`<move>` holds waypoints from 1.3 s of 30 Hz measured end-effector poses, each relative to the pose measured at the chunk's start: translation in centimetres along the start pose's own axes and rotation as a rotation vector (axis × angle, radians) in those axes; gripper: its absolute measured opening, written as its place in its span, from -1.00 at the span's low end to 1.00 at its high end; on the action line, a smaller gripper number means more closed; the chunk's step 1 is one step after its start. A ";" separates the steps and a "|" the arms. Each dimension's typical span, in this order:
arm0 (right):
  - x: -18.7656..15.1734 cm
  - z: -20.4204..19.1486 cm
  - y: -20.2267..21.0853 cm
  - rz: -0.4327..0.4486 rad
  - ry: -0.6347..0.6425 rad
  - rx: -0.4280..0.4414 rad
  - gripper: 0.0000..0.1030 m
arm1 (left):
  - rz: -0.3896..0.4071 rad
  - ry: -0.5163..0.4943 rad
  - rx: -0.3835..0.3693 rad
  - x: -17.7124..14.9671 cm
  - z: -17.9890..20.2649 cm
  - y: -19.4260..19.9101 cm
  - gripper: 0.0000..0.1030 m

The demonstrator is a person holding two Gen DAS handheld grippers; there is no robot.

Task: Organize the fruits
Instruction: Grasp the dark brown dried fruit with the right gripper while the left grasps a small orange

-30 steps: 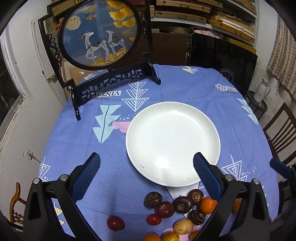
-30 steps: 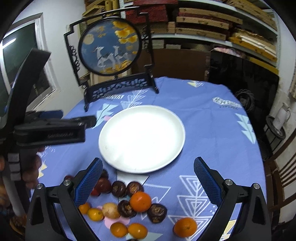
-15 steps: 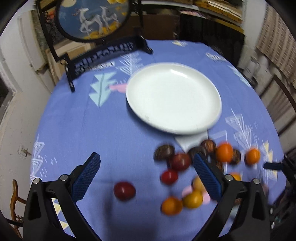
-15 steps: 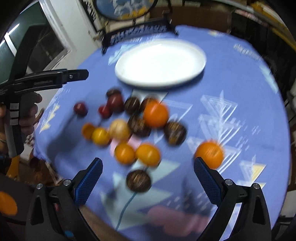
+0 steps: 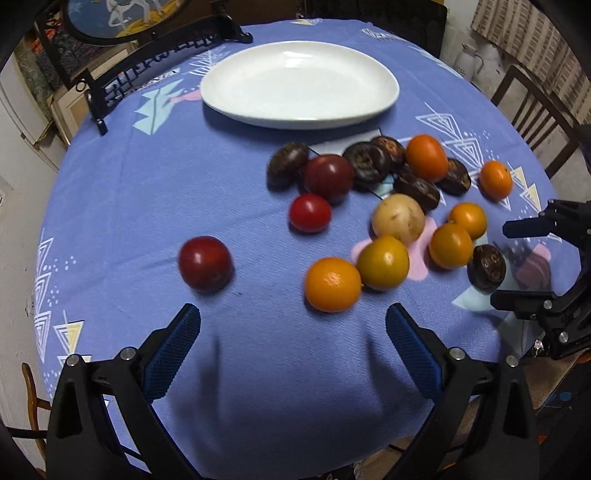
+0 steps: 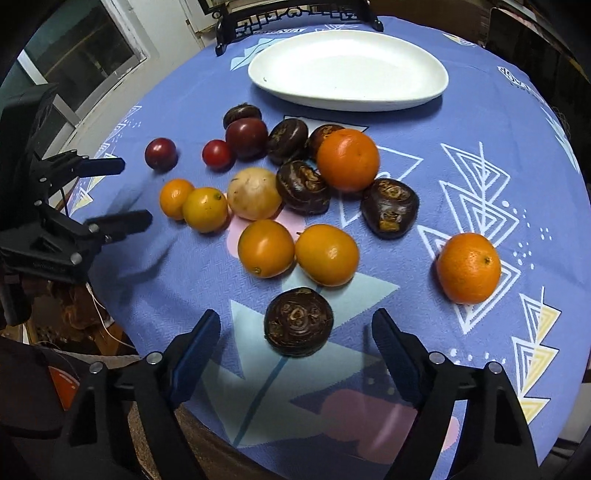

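An empty white plate (image 5: 299, 81) (image 6: 347, 72) sits at the far side of the blue tablecloth. Loose fruit lies in front of it: oranges, dark brown fruits, red plums and a pale round fruit (image 5: 398, 218). My left gripper (image 5: 293, 334) is open and empty, above the cloth just short of an orange (image 5: 332, 284) and a red plum (image 5: 205, 263). My right gripper (image 6: 295, 339) is open and empty, its jaws either side of a dark brown fruit (image 6: 298, 320). A lone orange (image 6: 468, 267) lies to its right.
A black framed deer screen (image 5: 122, 18) stands behind the plate. Wooden chairs (image 5: 532, 107) and a white jug (image 5: 468, 59) stand beyond the table's right edge. The table's near edge drops off just under both grippers.
Both grippers have pulled back and dropped lower toward the near side of the table. The fruit cluster now fills the middle of both views and the plate has receded.
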State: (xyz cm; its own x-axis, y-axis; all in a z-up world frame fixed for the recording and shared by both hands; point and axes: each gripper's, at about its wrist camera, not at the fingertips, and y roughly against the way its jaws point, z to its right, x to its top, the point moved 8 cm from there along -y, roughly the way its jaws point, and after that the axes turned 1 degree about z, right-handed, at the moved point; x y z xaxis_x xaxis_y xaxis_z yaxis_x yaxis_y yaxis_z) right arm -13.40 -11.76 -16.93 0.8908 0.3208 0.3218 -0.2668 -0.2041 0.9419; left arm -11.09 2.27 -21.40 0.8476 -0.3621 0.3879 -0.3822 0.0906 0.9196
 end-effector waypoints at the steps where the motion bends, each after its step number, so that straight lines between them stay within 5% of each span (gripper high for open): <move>1: -0.1 -0.1 -0.1 -0.007 0.002 -0.004 0.55 | -0.003 -0.008 0.003 0.0 0.2 -0.2 0.91; 6: -0.6 0.2 -1.3 -0.068 -0.023 0.005 -0.20 | -0.005 -0.024 0.005 0.5 0.5 -1.4 0.91; 13: -1.0 1.2 -0.8 -0.064 -0.078 0.046 -0.21 | 0.002 -0.044 -0.010 1.2 0.1 -2.5 0.91; 15: -1.0 1.3 -0.7 -0.070 -0.073 0.047 -0.21 | 0.015 -0.052 -0.023 1.3 -0.1 -2.5 0.86; 18: -1.1 1.2 -0.5 -0.074 -0.071 0.047 -0.21 | -0.001 -0.069 -0.047 1.0 -0.6 -2.8 0.51; 25: 0.0 1.6 -0.5 -0.075 -0.077 0.040 -0.21 | 0.004 -0.085 -0.052 1.7 -0.4 -3.5 0.48; 30: 0.3 1.6 -0.5 -0.088 -0.059 0.034 -0.21 | -0.030 -0.065 -0.117 2.4 0.5 -3.8 -0.29; 35: 1.1 1.8 0.0 -0.075 -0.068 0.019 -0.21 | -0.044 -0.044 -0.145 2.2 -0.1 -2.7 -0.30; 39: 2.8 2.0 1.4 -0.023 -0.057 0.021 -0.22 | 0.028 -0.008 -0.183 4.7 -0.6 0.1 -0.30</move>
State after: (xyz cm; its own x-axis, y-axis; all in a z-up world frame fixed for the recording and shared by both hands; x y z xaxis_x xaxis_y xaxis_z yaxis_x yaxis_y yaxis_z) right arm -10.57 -13.01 -14.90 0.9164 0.2725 0.2931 -0.2384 -0.2166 0.9467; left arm -6.90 1.17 -19.41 0.8344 -0.3640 0.4138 -0.3316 0.2681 0.9045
